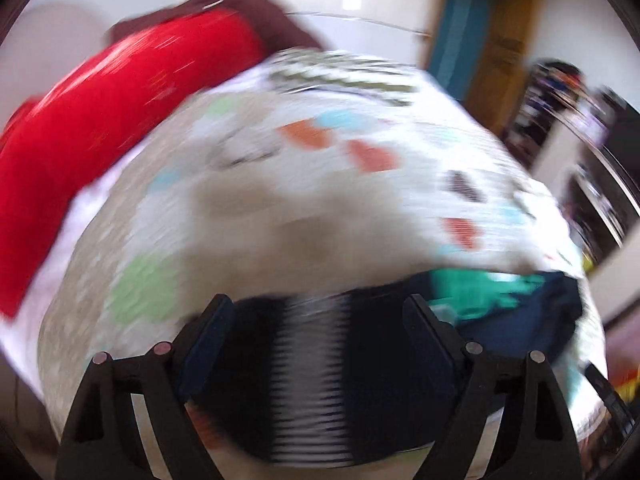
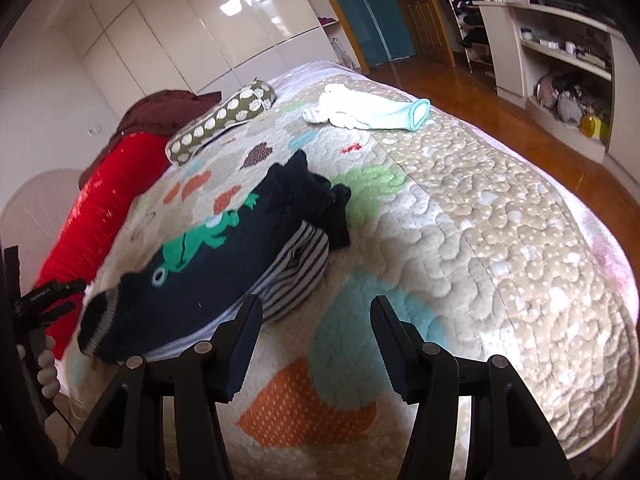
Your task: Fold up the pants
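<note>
Quilted bed point(image 2: 480, 208) | navy pants point(image 2: 208, 264) heaped | white garment point(image 2: 360, 114) beyond | both tools wide, empty

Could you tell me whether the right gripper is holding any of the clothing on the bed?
No, the right gripper is open with only the quilt showing between its fingers, and the dark pants lie apart to its left.

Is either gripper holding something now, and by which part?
No. The right gripper and left gripper are open, holding nothing; the striped cloth lies loose below.
</note>
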A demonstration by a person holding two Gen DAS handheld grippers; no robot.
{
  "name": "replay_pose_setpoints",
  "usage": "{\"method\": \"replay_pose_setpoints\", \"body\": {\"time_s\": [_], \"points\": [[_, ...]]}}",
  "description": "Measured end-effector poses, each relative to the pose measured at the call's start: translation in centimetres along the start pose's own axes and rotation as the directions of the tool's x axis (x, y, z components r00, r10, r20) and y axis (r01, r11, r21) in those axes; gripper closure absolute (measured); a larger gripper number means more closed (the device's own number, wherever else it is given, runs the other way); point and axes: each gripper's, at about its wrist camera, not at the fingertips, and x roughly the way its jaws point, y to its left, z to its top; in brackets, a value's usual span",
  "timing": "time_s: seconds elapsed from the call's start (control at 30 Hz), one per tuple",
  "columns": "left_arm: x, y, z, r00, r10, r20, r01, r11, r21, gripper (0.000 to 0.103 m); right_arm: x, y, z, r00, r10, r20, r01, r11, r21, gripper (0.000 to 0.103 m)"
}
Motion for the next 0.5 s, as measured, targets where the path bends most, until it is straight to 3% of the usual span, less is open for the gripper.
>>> {"method": "replay_pose_setpoints", "body": {"time_s": [0.13, 0.23, 0.33, 0.4, 0.5], "points": [[2.5, -8.5, 2.1, 0.978, -0.183, -0.096, 0.191, 0.978, 0.083, 0.017, 1.8, -1.0, 1.6, 0.998, 0.064, -0.017, -0.063, 0.997, 0.047, 0.041], [5.9, -16.0, 3.3, 0.933, -0.294, -0.21, 0.324, 0.937, 0.128, 0.017, 3.1, -1.5, 2.3, 0.994, 0.102, -0.027, -0.1, 0.992, 0.077, 0.041], [8.7, -22.1, 3.6, 0.911, -0.305, -0.278, 0.366, 0.908, 0.203, 0.017, 4.1, -1.5, 2.8, 0.991, 0.134, -0.031, -0.13, 0.987, 0.089, 0.041], [10.9, -25.7, 3.5, 0.881, -0.317, -0.351, 0.413, 0.879, 0.241, 0.017, 4.6, -1.4, 3.1, 0.987, 0.157, -0.034, -0.153, 0.984, 0.085, 0.041], [13.4, -29.0, 3.1, 0.858, -0.286, -0.427, 0.433, 0.85, 0.3, 0.017, 5.5, -1.1, 3.5, 0.984, 0.17, -0.046, -0.166, 0.983, 0.072, 0.041]]}}
